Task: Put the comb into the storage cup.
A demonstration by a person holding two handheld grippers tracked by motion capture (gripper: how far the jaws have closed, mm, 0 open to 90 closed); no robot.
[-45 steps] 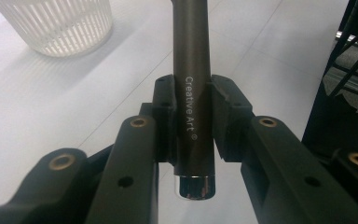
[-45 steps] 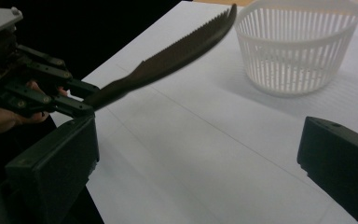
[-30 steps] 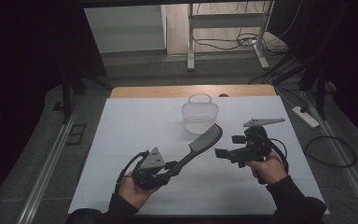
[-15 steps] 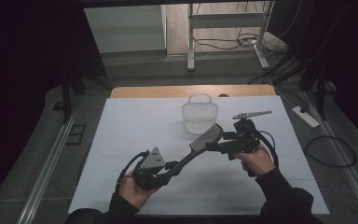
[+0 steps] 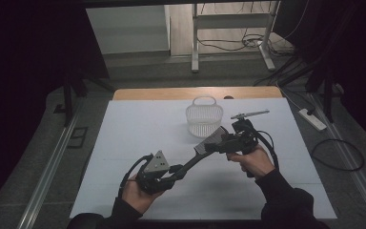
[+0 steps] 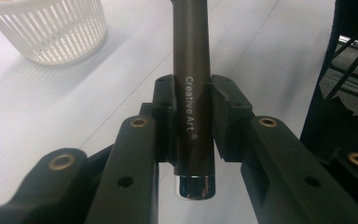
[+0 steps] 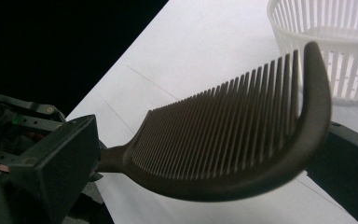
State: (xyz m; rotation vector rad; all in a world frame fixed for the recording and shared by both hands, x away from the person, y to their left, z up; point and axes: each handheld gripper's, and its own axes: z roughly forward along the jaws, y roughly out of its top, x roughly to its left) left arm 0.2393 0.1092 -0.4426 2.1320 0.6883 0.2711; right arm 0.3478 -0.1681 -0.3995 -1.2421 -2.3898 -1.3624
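Above the table, comb [image 5: 205, 150] slants toward basket [image 5: 204, 119].

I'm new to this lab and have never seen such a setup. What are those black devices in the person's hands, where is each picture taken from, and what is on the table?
There is no robot here: a person holds a hand-operated gripper in each hand. The high view looks down on the white table from above the person's side. There the left gripper and the right gripper meet along a dark comb.

The other two pictures come from small cameras riding on the grippers. The left gripper view looks along its black jaws, which are closed on the comb's handle, printed "Creative Art". The right gripper view shows the comb's teeth close up; its jaws are at the comb's head, but whether they have closed on it is unclear.

A white slatted basket stands on the table just beyond the comb.
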